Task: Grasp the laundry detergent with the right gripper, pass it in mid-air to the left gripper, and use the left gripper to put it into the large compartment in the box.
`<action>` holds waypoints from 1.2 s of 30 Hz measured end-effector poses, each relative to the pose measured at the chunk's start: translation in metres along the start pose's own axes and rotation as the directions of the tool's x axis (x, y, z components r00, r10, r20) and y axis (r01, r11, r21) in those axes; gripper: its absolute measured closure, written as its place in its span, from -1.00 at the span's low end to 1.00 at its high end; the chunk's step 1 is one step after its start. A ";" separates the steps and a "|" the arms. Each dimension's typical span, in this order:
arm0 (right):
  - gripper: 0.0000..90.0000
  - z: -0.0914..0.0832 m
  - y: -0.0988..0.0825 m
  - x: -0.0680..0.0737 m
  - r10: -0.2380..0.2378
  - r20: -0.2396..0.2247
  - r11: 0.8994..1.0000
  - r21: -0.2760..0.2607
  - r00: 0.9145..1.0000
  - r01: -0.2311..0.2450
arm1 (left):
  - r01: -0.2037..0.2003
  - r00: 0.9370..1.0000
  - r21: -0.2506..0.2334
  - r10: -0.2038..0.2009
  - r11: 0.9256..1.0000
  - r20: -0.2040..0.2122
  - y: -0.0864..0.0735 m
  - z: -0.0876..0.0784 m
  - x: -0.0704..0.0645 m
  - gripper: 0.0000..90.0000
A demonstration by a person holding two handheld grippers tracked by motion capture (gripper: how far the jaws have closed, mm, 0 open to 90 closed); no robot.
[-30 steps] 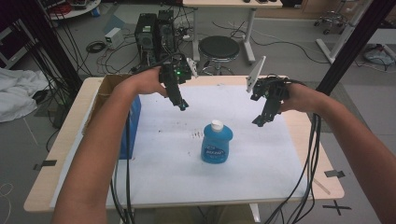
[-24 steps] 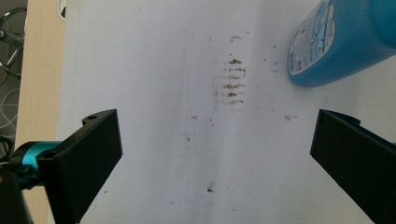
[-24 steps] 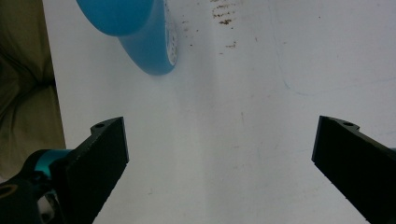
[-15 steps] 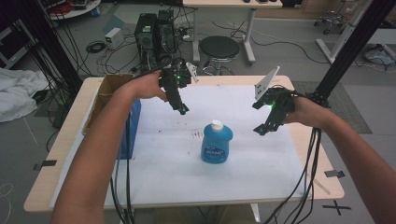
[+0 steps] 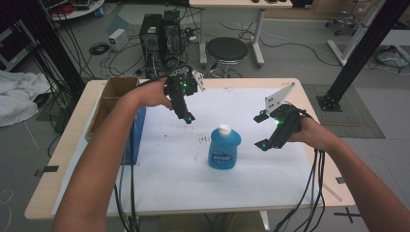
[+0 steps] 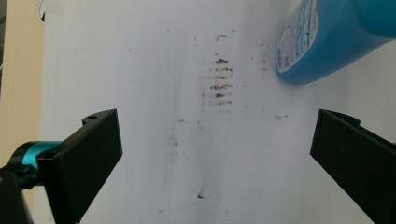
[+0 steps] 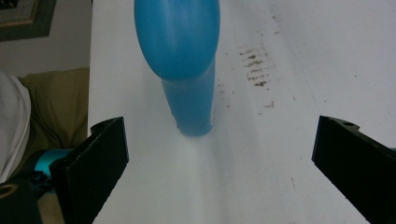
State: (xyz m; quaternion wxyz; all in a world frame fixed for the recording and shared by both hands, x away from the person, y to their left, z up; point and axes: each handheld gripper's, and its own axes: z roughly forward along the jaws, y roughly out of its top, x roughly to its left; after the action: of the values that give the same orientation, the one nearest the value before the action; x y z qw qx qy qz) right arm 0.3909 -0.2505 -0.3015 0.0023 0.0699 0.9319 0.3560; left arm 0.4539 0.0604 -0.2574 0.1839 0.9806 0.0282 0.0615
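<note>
A blue bottle (image 5: 224, 151) with a white cap stands upright on the white sheet (image 5: 164, 169) near the table's middle. My left gripper (image 5: 186, 117) hangs behind and to the left of it, pointing down, its jaws wide open over smudged paper. In the left gripper view (image 6: 217, 133) the bottle (image 6: 327, 37) is at the upper right, outside the jaws. My right gripper (image 5: 262, 131) is open just right of the bottle, aimed at it. The right gripper view (image 7: 219, 140) has the bottle (image 7: 184, 56) ahead, left of centre, beyond the fingertips.
An open cardboard box (image 5: 113, 92) with a blue side stands at the table's left edge. Dark smudges (image 5: 203, 140) mark the sheet left of the bottle. Beyond the table are a stool (image 5: 226, 48) and computer towers (image 5: 159, 34). Cables trail from both grippers toward the near edge.
My right gripper has come lower and nearer, turning its jaws toward the bottle's right side. The left gripper has barely moved. The bottle stays put.
</note>
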 end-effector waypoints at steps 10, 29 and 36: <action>-0.94 0.015 -0.017 0.009 0.016 -0.015 0.996 -0.090 1.000 -0.017 | -0.005 0.999 0.008 0.004 1.000 0.037 0.001 0.005 -0.001 -0.95; -0.94 0.050 -0.034 0.016 0.031 -0.033 0.980 -0.193 0.999 -0.037 | 0.004 0.999 0.025 -0.006 1.000 0.049 0.001 0.006 -0.002 -0.95; -0.94 0.063 -0.033 0.016 0.028 -0.039 0.976 -0.215 0.999 -0.035 | 0.008 0.999 0.027 -0.009 1.000 0.047 0.000 0.006 -0.003 -0.95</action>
State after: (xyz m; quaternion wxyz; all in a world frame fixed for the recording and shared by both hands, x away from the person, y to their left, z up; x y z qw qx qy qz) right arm 0.3746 -0.2314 -0.3695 -0.0125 0.0775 0.8865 0.4560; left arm 0.4521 0.0581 -0.2632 0.1718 0.9840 0.0288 0.0370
